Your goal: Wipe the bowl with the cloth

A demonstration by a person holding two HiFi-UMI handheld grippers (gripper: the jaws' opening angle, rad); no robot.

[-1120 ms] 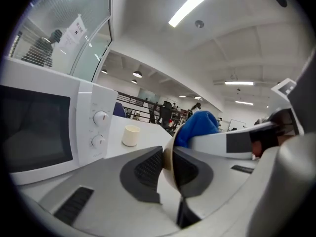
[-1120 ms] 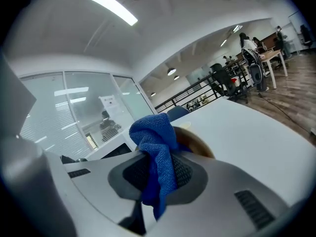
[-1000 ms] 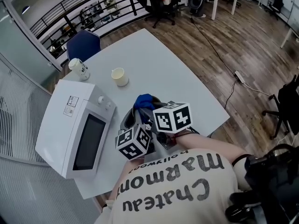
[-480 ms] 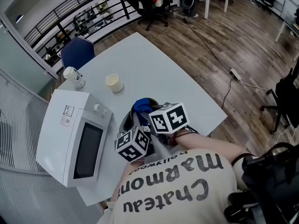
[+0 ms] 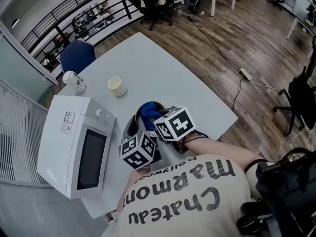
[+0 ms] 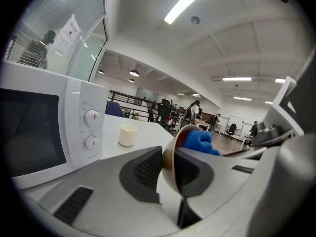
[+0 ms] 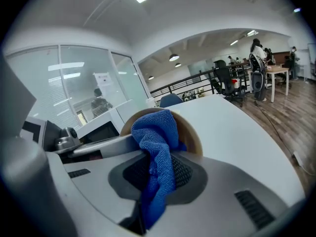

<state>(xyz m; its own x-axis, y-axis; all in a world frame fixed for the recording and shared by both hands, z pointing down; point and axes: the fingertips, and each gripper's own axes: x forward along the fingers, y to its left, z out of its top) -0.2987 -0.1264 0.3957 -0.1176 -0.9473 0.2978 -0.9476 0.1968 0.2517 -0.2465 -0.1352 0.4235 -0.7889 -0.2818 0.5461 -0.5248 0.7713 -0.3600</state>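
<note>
Near the middle of the head view, just right of the microwave [image 5: 74, 147], the bowl [image 5: 132, 126] is tipped on its edge at the surface [image 5: 163, 68], with the cloth [image 5: 148, 112] pushed inside. The bowl is round, so it has no long axis; its mouth faces the right tongs [image 7: 158, 167], which are closed on the cloth. The left tongs [image 6: 169, 157] pinch the bowl's wall, one pad inside and one outside. Their jaws have just been opening slightly, while bowl and cloth kept their place. The wiping seems under way, but this hold may be loosening.
</note>
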